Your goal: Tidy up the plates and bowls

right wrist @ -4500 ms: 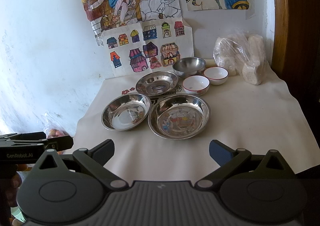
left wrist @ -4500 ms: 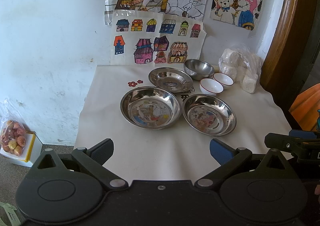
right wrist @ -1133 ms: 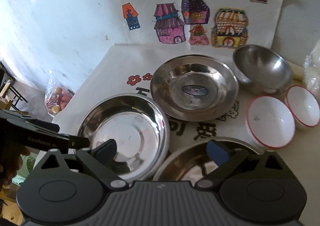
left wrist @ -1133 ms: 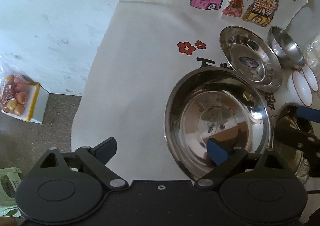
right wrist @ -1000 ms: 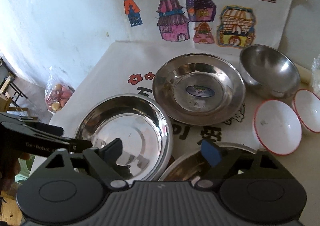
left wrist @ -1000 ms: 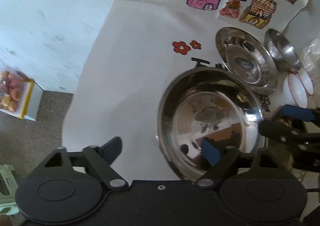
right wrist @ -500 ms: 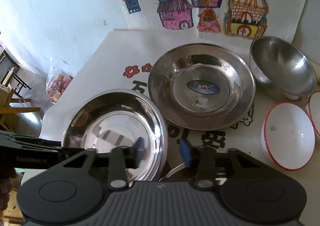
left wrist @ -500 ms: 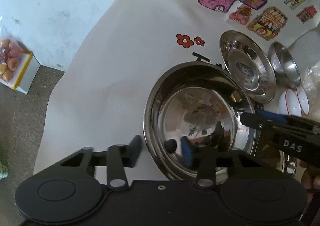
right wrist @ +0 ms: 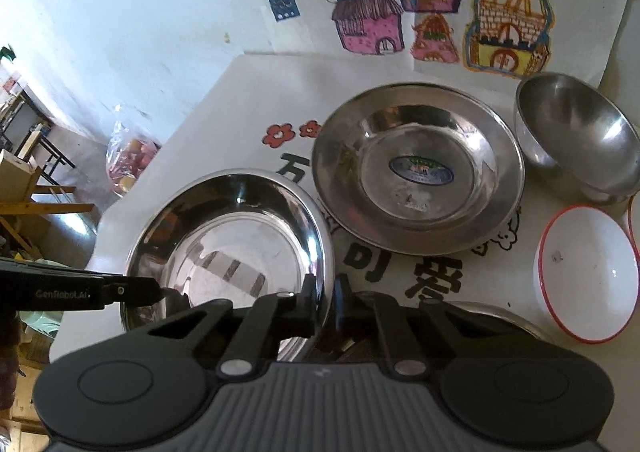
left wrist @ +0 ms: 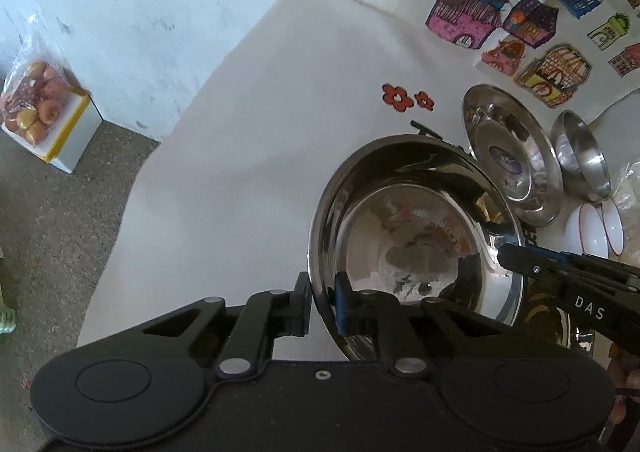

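A large steel plate [left wrist: 412, 236] sits at the near left of the white table [left wrist: 248, 140]. My left gripper [left wrist: 322, 306] is shut on its near-left rim. My right gripper [right wrist: 325, 304] is shut on the right rim of the same plate [right wrist: 232, 248]. Its fingers [left wrist: 532, 264] show across the plate in the left wrist view. A second steel plate [right wrist: 496, 316] lies under my right gripper, mostly hidden. A third plate with a sticker [right wrist: 416, 168] lies behind. A steel bowl [right wrist: 576, 144] and a red-rimmed white bowl [right wrist: 584, 276] stand at the right.
Children's drawings of houses [right wrist: 424, 4] hang on the wall behind the table. A bag of fruit on a box [left wrist: 36, 100] sits on the floor at the left. A second white bowl [left wrist: 612, 228] and a plastic bag are at the far right.
Both grippers have closed from open onto opposite rims of the large steel plate. The plate now looks tilted toward the left wrist camera.
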